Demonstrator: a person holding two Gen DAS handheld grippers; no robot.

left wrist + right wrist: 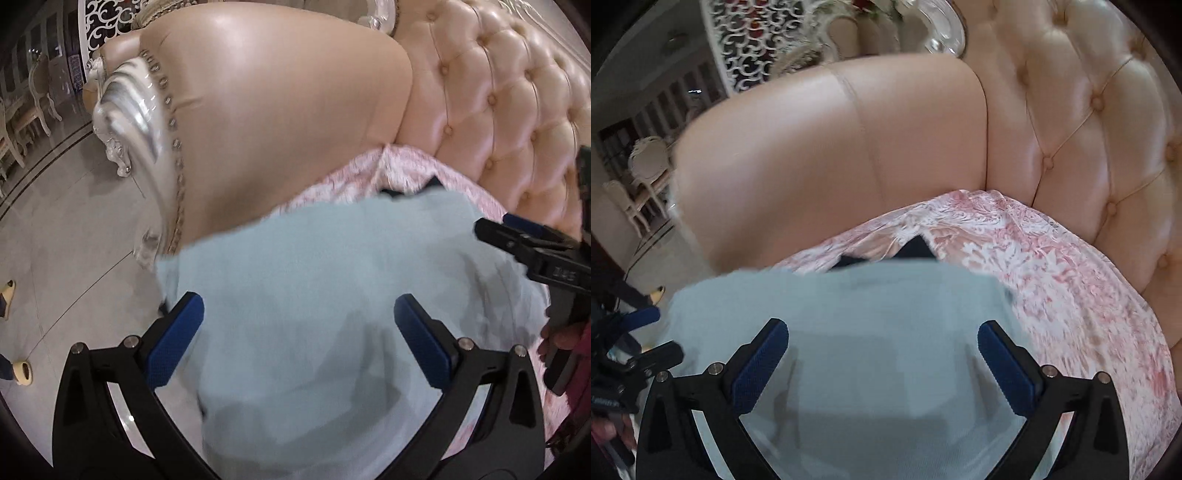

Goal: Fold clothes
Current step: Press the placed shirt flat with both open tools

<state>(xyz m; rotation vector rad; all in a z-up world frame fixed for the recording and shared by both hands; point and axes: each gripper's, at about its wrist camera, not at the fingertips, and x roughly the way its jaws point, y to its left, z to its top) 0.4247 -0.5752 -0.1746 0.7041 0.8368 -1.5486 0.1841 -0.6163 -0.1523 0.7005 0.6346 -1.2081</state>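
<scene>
Both wide and empty: left gripper [299,325] and right gripper [882,350], over pale blue folded cloth garment [332,266], right nearer its far edge.

Sofa armrest [280,122] and tufted backrest [509,122] wall the seat's far sides.

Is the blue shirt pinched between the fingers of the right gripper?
No, the right gripper stands wide open above the light blue garment, and its blue pads press on nothing.
</scene>
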